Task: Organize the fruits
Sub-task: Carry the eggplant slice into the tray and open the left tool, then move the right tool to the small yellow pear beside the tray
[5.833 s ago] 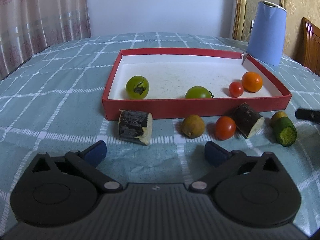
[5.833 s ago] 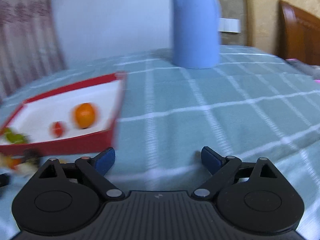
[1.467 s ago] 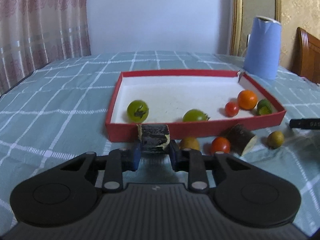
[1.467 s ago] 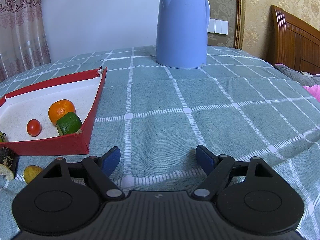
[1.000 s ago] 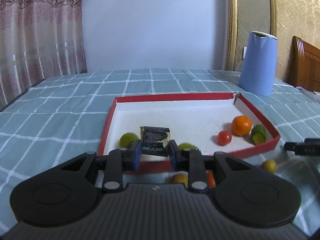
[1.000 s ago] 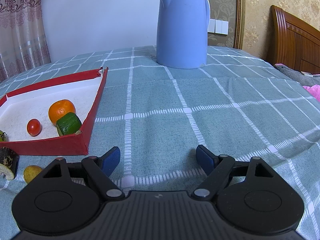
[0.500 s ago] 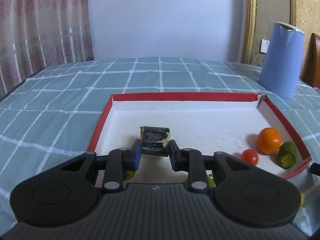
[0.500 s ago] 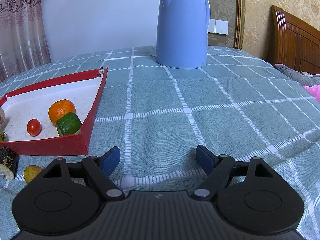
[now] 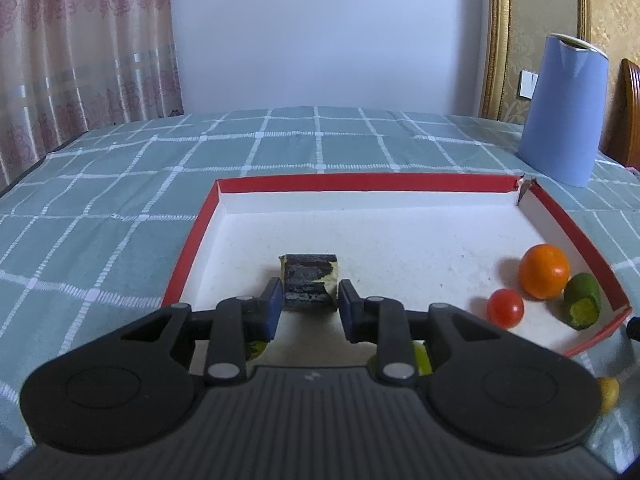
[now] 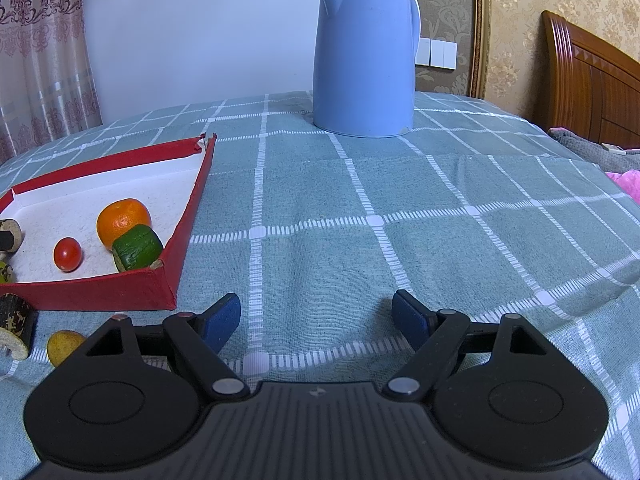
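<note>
A dark-skinned chunk with a pale cut face [image 9: 310,283] sits low over the white floor of the red tray [image 9: 360,182], left of centre. My left gripper [image 9: 309,310] has its blue pads against the chunk's two sides, and the jaws are opening slightly. An orange [image 9: 544,271], a red tomato [image 9: 505,308] and a green cucumber piece [image 9: 582,306] lie in the tray's near right corner. My right gripper [image 10: 316,322] hovers open over bare cloth, right of the tray [image 10: 192,216]. A second dark chunk [image 10: 14,326] and a yellow fruit [image 10: 64,346] lie on the cloth outside it.
A tall blue kettle [image 10: 366,52] stands beyond the tray's far right corner. Green fruit [image 9: 420,354] shows only partly behind the left gripper's body. The table carries a teal checked cloth [image 10: 400,200]. A wooden headboard [image 10: 592,88] stands at the right.
The left gripper carried the dark chunk forward over the tray's near wall and lowered it toward the tray floor. The right gripper stayed still and open.
</note>
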`<action>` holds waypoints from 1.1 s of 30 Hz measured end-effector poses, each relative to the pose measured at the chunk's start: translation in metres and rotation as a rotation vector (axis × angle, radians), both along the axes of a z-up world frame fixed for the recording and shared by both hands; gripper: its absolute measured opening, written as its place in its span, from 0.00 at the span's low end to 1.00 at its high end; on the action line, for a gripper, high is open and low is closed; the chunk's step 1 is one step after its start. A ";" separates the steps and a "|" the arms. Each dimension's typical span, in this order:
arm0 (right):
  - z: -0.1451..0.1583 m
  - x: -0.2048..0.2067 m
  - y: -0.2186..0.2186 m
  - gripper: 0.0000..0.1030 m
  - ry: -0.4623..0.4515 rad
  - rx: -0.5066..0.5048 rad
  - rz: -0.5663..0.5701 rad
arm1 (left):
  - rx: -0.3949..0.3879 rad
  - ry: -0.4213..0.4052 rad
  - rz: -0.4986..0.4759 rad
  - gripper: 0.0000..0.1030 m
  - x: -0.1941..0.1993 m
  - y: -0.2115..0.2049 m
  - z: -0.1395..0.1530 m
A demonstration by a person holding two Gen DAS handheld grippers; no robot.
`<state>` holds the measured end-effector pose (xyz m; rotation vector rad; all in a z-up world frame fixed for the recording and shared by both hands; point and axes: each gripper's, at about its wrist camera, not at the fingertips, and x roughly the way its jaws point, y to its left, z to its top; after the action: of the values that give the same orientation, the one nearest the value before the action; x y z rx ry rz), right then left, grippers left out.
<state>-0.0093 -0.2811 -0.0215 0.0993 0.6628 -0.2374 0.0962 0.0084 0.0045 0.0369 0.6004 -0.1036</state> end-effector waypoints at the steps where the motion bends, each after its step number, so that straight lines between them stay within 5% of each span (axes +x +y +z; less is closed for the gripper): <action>1: 0.000 0.000 0.000 0.80 0.000 0.000 0.000 | -0.005 0.000 -0.003 0.33 -0.002 0.001 0.001; 13: 0.000 0.000 0.000 0.81 0.000 0.000 0.002 | -0.050 -0.034 0.022 0.54 -0.071 0.035 0.015; 21: 0.000 -0.002 0.001 0.82 -0.015 0.006 0.002 | -0.049 0.028 0.027 0.55 -0.095 0.050 0.000; 27: 0.006 -0.022 0.012 0.82 -0.084 0.087 0.133 | -0.023 0.050 0.038 0.57 -0.091 0.047 -0.013; 33: 0.018 -0.045 0.047 0.82 -0.136 0.083 0.265 | 0.012 0.052 0.048 0.73 -0.085 0.043 -0.017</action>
<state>-0.0538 -0.2344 -0.0040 0.1047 0.5432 0.0518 0.0108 0.0511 -0.0122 0.0311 0.6535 -0.0547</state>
